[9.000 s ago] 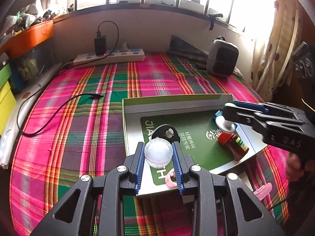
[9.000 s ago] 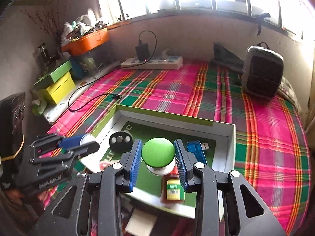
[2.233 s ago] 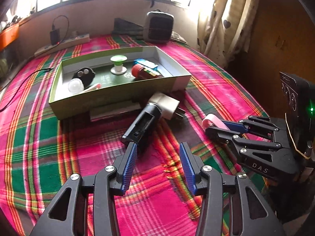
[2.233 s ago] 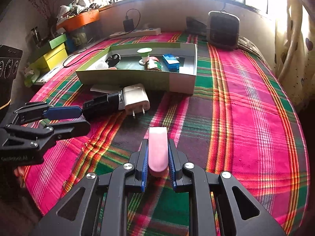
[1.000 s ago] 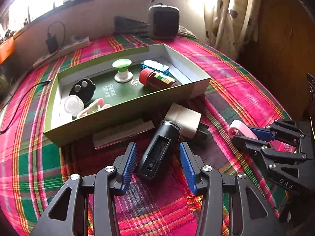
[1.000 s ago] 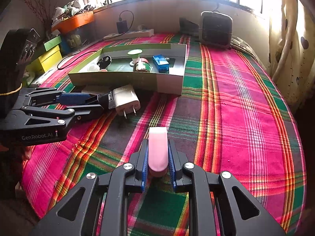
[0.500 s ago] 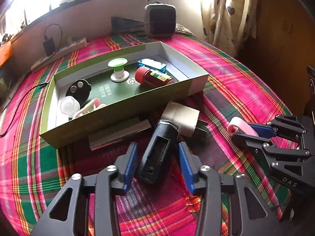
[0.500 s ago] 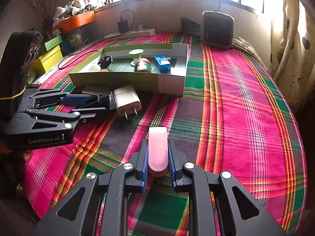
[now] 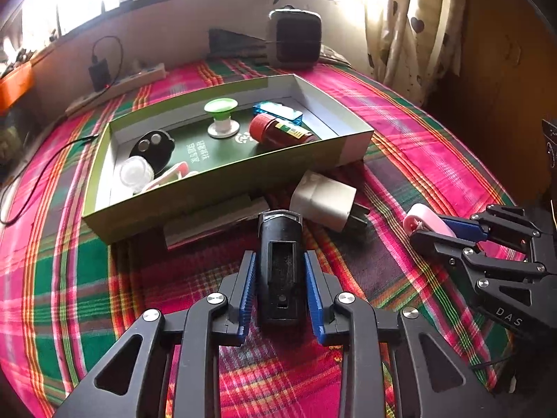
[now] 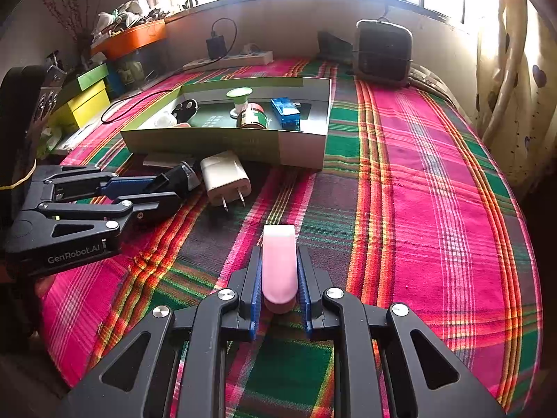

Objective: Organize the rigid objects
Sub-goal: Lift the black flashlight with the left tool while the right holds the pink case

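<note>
My left gripper [image 9: 280,264] has its blue pads close on both sides of a black oblong device [image 9: 280,264] lying on the plaid cloth; it shows at the left of the right wrist view [image 10: 174,181]. My right gripper [image 10: 279,264] is shut on a pink clip [image 10: 279,264] and holds it over the cloth; it also shows in the left wrist view [image 9: 426,221]. A white plug adapter [image 9: 323,200] lies just beyond the black device. The green box [image 9: 195,195] holds a green-topped spool [image 9: 221,118], a red bottle [image 9: 278,132], a blue USB stick [image 9: 278,111] and other small items.
A flat grey card [image 9: 216,221] lies against the box's near wall. A small heater [image 9: 294,38] and a power strip [image 9: 118,85] stand by the far wall. Yellow and green boxes [image 10: 87,101] sit at the left in the right wrist view. A curtain [image 9: 410,24] hangs at the right.
My left gripper has moved forward around the black device and its jaws have narrowed onto it. The right gripper has stayed still, holding the pink clip.
</note>
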{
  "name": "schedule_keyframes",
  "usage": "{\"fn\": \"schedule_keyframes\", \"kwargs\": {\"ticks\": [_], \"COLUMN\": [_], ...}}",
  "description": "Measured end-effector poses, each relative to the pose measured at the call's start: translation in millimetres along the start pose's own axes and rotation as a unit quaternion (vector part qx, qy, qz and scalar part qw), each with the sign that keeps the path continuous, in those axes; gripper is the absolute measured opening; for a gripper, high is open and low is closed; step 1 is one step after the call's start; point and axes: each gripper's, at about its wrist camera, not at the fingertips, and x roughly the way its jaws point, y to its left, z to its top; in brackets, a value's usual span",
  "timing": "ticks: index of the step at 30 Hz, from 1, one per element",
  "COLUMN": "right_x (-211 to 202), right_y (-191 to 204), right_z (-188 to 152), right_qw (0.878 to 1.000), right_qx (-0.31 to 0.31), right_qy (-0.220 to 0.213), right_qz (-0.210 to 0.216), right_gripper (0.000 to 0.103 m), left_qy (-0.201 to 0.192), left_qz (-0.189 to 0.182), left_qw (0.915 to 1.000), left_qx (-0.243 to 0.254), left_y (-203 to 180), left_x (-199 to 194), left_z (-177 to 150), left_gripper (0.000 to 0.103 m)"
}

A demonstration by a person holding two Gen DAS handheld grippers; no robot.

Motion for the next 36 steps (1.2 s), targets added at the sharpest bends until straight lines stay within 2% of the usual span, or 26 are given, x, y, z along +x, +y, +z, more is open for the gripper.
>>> {"fn": "schedule_keyframes", "kwargs": {"ticks": [13,20,25,36], "right_x": [-1.8,-3.0,-1.9,-6.4], "right_y": [19.5,34.7,40.3,46.2], "right_z": [-0.1,2.3,3.7,8.6], "right_qw": [1.000,1.000,0.999,0.999], "right_qx": [-0.008,-0.018,-0.019,-0.024], "right_qy": [-0.007,-0.009,-0.009,-0.018], "right_qz": [0.012,0.020,0.028,0.034], "right_gripper": [0.019,0.019,0.019,0.019], "left_qy": [-0.008,-0.012,-0.018,-0.027], "left_qz": [0.022,0.018,0.031,0.024], "left_qw": [0.9987,0.9977,0.9974,0.9971], "left_qx": [-0.046,-0.064,-0.063,-0.067], "left_y": [14.0,23.4,24.9,28.9], "left_x": [-19.7,-23.8,-27.4,-32.7], "left_z": [-23.4,-28.3,-30.6,-27.2], "left_gripper": [0.026,0.026,0.026,0.026]}}
